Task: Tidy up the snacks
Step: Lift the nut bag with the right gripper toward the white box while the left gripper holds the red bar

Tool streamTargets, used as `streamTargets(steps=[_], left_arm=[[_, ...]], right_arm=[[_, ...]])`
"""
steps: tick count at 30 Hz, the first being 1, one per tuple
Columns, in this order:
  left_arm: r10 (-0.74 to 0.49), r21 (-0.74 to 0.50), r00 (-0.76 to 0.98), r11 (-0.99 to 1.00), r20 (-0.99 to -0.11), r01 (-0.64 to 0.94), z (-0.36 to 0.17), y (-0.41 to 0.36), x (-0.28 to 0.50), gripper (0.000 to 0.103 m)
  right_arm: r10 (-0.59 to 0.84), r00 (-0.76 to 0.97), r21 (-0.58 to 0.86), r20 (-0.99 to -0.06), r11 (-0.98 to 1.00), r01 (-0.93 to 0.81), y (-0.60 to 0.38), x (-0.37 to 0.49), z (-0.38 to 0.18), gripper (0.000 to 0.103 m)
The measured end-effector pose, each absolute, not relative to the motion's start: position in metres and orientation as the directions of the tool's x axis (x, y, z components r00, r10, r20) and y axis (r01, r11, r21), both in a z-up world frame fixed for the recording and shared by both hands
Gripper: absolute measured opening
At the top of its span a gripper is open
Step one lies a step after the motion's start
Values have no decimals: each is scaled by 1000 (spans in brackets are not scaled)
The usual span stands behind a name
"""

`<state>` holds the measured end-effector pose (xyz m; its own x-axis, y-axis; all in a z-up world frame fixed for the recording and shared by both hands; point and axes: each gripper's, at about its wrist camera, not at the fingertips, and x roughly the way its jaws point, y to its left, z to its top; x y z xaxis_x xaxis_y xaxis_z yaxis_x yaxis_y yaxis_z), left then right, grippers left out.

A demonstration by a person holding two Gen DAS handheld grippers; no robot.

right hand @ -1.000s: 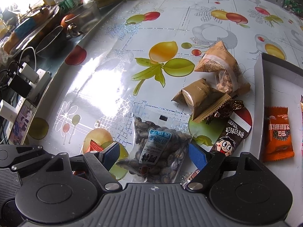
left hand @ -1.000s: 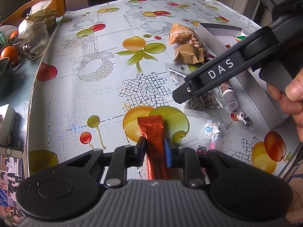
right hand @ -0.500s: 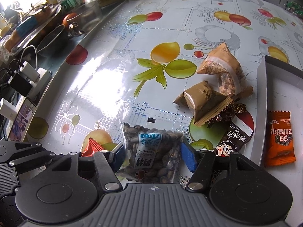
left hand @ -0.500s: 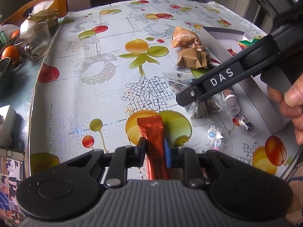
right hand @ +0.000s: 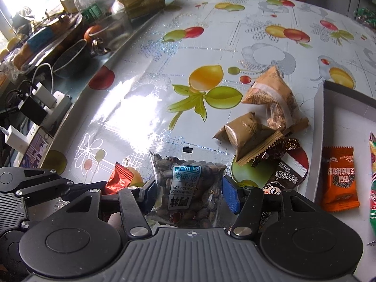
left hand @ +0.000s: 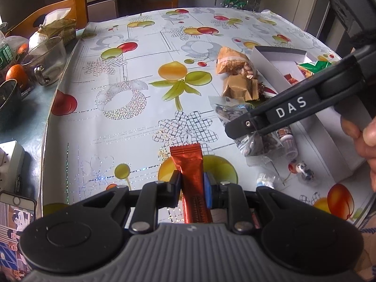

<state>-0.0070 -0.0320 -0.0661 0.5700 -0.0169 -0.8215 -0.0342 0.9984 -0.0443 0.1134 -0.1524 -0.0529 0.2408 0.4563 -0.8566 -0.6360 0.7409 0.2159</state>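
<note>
Between left claw (left hand: 191,183) pads: red stick pack (left hand: 190,176), clamped; right view alone shows right claw (right hand: 188,192) closing around seed bag (right hand: 188,188).

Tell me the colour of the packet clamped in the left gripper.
Metallic orange-red packet; clearest in the left wrist view.

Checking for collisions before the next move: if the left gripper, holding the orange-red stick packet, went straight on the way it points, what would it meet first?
Probably the fruit-print tablecloth just beyond the orange-red foil stick packet; the left gripper points steeply down, and no other snack lies ahead.
</note>
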Motion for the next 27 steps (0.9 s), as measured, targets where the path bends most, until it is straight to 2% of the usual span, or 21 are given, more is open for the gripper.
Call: streamTargets(steps=[27], left_arm=[[40, -33, 621, 994, -783, -106, -33, -42, -6, 18]], right_arm=[[562, 314, 249, -765, 708, -660, -185, 103, -4, 56]])
